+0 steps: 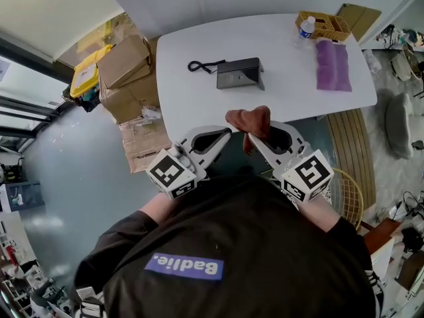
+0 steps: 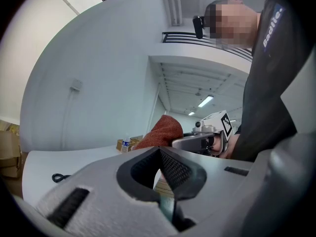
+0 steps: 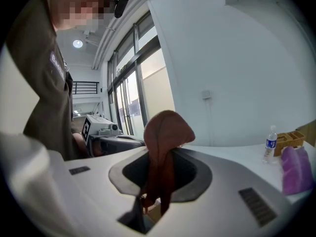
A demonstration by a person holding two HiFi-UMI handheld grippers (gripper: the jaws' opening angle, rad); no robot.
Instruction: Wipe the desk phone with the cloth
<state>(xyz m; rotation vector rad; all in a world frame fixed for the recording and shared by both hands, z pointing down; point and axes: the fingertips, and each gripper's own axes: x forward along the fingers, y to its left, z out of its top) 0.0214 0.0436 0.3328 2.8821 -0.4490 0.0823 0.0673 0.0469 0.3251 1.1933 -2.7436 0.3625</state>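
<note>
My right claw [image 1: 254, 138] is clamped on the rust cloth [image 1: 250, 119], which bunches above its tips and hangs down through the jaws, at the table's [image 1: 199, 108] near edge. My left claw [image 1: 225, 135], just beside it, has its jaws together on nothing. The phone [image 1: 239, 73] lies mid-table, well beyond both claws, its cord [image 1: 202, 65] to the left
</note>
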